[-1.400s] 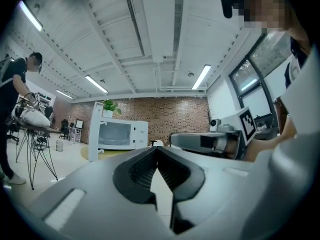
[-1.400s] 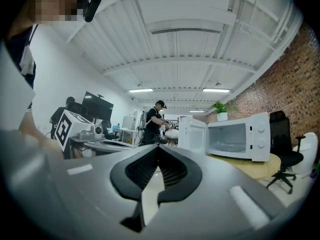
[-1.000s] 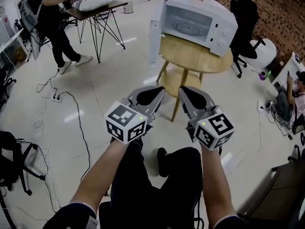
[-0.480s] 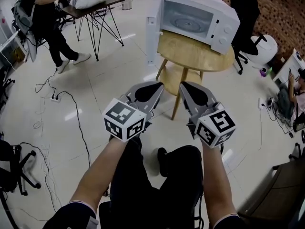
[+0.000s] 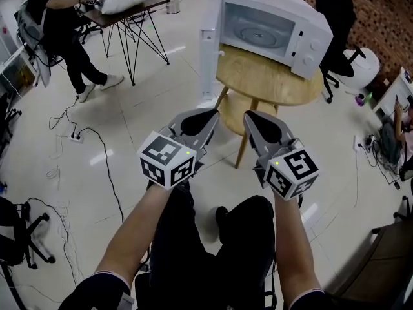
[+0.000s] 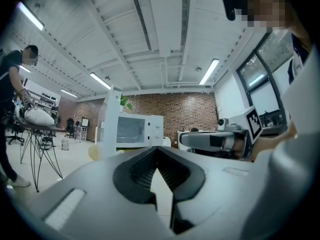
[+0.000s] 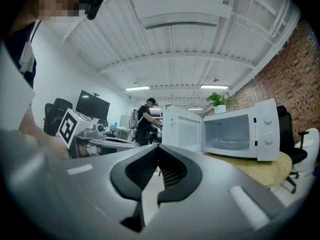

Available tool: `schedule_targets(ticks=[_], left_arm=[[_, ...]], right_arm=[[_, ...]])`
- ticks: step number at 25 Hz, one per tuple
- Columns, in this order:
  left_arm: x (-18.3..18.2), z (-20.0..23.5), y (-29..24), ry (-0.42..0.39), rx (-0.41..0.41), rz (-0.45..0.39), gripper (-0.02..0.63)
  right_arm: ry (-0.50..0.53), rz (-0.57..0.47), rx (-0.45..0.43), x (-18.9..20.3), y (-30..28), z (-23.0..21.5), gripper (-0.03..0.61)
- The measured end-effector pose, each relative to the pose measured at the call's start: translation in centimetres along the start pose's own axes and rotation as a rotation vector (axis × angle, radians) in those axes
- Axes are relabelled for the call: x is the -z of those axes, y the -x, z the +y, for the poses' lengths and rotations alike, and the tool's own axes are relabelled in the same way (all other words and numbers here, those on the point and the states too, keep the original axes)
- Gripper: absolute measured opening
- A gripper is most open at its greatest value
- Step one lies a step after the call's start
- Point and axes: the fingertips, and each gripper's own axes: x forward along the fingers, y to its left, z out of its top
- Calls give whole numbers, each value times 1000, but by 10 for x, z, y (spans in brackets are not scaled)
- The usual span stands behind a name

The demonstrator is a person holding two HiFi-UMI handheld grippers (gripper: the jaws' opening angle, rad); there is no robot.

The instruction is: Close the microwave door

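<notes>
Closer we step to the microwave, its door gaping at upper centre; left gripper and right gripper pressed together, empty, carried low until it's within reach.

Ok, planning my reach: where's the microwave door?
Head view, top centre: the door stands open left of the microwave, just off the wooden table.

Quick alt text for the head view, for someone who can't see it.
A white microwave sits on a round wooden table, its door swung wide open. The left gripper and right gripper hover short of it, shut and empty.
</notes>
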Motion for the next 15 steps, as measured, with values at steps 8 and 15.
schedule_targets(ticks=[8, 15], left_arm=[[2, 42, -15, -30, -30, 11, 12], [5, 87, -23, -32, -58, 13, 12]], right_arm=[[7, -12, 18, 1, -27, -20, 2], [2, -9, 42, 5, -54, -42, 2]])
